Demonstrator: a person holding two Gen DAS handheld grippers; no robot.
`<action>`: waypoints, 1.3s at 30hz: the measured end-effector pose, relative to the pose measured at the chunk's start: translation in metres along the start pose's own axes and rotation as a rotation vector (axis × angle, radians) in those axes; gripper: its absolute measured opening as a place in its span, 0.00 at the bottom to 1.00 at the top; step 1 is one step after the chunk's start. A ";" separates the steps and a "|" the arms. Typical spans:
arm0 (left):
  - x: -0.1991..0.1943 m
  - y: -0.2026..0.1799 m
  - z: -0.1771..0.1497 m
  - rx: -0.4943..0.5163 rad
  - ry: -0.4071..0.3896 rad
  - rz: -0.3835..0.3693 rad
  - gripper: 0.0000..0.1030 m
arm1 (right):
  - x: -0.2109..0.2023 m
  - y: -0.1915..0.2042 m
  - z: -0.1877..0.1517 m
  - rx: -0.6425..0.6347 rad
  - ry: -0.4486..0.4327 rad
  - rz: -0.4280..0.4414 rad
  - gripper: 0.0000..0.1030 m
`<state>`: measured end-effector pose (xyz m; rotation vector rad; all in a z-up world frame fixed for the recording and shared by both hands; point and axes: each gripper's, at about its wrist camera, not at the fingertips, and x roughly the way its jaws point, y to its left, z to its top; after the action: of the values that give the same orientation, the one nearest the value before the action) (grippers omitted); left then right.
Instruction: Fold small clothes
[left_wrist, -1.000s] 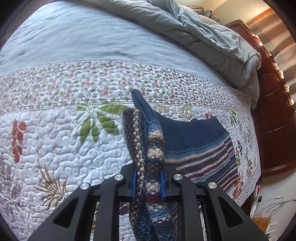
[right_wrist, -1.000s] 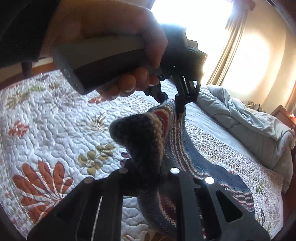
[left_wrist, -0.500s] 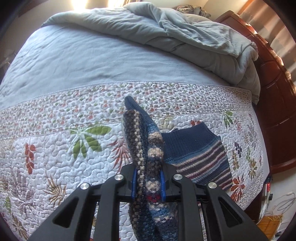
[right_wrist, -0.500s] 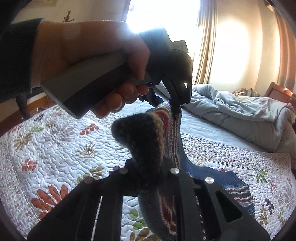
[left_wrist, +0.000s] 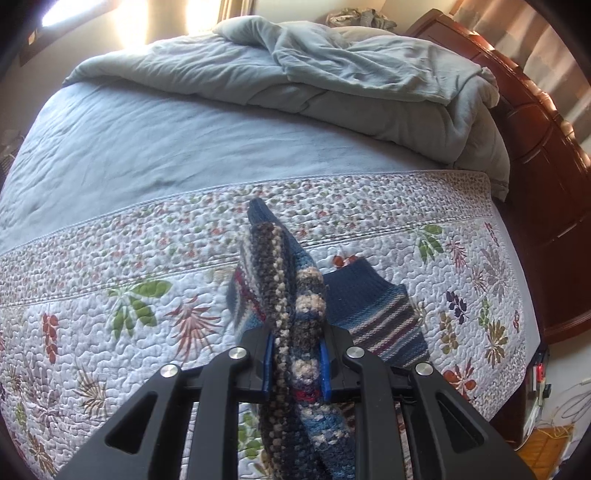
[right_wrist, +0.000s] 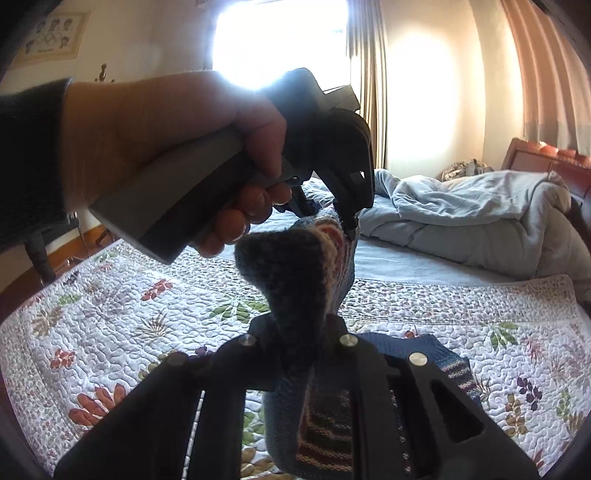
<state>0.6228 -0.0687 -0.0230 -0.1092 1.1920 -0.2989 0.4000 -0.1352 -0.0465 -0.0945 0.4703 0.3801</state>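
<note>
Both tools are clamped tight on the striped knit sweater: left tool, right tool. It's hanging over the floral quilt, no readable labels.

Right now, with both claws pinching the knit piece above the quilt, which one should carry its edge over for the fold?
Probably left: the left claw grips the knit piece over open quilt.

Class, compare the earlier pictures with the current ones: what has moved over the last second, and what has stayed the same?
Both grippers have lifted the blue striped knitted garment higher above the floral quilted bedspread; less of it lies on the quilt. Unchanged: left gripper and right gripper stay clamped on it, and the rumpled grey duvet has not moved.
</note>
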 end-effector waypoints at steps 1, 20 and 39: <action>0.002 -0.007 0.001 0.007 0.000 0.000 0.18 | -0.002 -0.007 -0.001 0.014 -0.001 -0.001 0.11; 0.078 -0.101 0.012 0.076 0.052 0.022 0.18 | -0.006 -0.113 -0.038 0.231 0.050 0.015 0.11; 0.175 -0.144 -0.012 0.149 0.161 0.105 0.18 | 0.009 -0.180 -0.106 0.446 0.179 0.085 0.11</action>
<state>0.6460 -0.2556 -0.1495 0.1088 1.3255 -0.3070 0.4301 -0.3171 -0.1444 0.3272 0.7273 0.3433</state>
